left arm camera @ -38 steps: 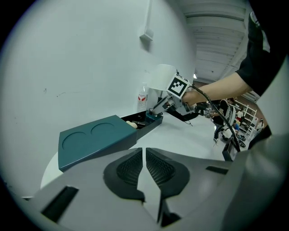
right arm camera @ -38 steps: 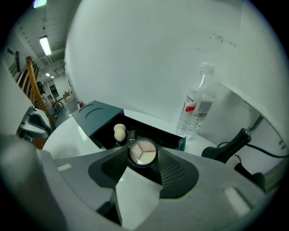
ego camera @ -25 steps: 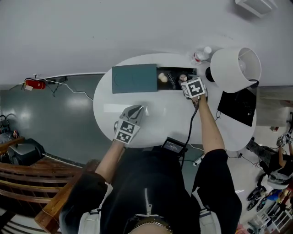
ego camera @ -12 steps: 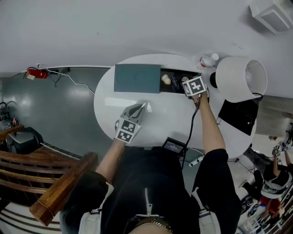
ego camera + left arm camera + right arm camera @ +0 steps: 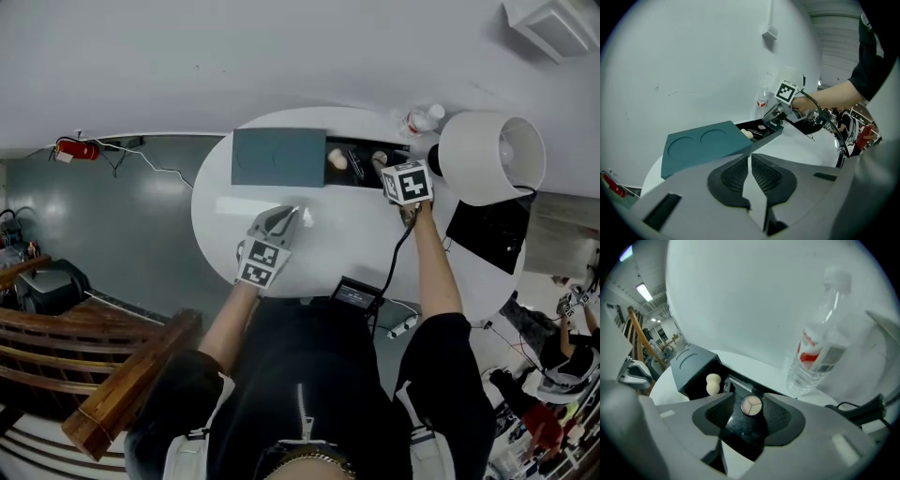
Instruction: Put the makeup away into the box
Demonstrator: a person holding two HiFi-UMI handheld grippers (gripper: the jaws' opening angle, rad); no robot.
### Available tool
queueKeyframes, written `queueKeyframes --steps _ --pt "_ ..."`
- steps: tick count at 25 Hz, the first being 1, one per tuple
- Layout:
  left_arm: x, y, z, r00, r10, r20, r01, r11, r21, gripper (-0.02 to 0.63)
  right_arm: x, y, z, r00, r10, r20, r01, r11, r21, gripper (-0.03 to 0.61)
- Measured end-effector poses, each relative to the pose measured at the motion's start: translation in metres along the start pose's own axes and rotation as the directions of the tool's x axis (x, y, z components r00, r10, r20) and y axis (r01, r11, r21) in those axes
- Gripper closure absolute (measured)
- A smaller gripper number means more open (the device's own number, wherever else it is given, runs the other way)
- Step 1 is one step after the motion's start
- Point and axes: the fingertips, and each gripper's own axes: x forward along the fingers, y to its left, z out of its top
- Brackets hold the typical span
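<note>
a: compact [image 5: 751,405] where?
b: down in box [image 5: 278,157] tray, btwn right tool [image 5: 750,401] pads, untouched. jaws just been opening, released. left tool [image 5: 750,168] clenched, empty.
a: handling?
b: prob light, hard, slick; pan fragile. pinch rim across width, gentle.

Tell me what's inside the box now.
A beige sponge, a round compact and dark slim items lie in the box's open end. The lid hides the rest.
</note>
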Motion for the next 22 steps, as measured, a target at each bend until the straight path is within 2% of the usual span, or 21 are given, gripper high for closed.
queueKeyframes --steps 2,4,6,11,16,22 --pt "-0.004 0.002 0.002 1.000 0.003 0.010 -0.003 1.000 0.006 0.599 -0.021 0.002 0.014 0.987 -0.018 0.157 0.017 1.000 0.004 0.451" --pt "-0.010 0.003 0.002 1.000 0.000 0.017 -0.001 1.000 0.018 0.600 -0.042 0.003 0.019 0.959 -0.056 0.278 0.055 0.998 0.009 0.560" --pt "-0.019 0.005 0.004 0.999 -0.001 0.033 0.000 0.999 0.035 0.600 -0.057 0.010 0.018 0.939 -0.064 0.339 0.064 0.998 0.011 0.572" --pt "-0.045 0.008 -0.002 0.997 0.014 0.076 -0.018 0.998 0.056 0.600 -0.095 0.041 0.012 0.896 -0.033 0.443 0.023 0.999 0.028 0.572" --pt "-0.076 0.012 -0.005 0.991 0.034 0.133 -0.043 0.997 0.068 0.599 -0.136 0.080 0.006 0.844 -0.059 0.533 0.033 0.998 0.059 0.572" --pt "-0.116 0.007 0.007 0.965 0.026 0.262 -0.044 0.997 0.063 0.600 -0.177 0.131 -0.008 0.801 -0.091 0.592 0.061 0.996 0.071 0.572"
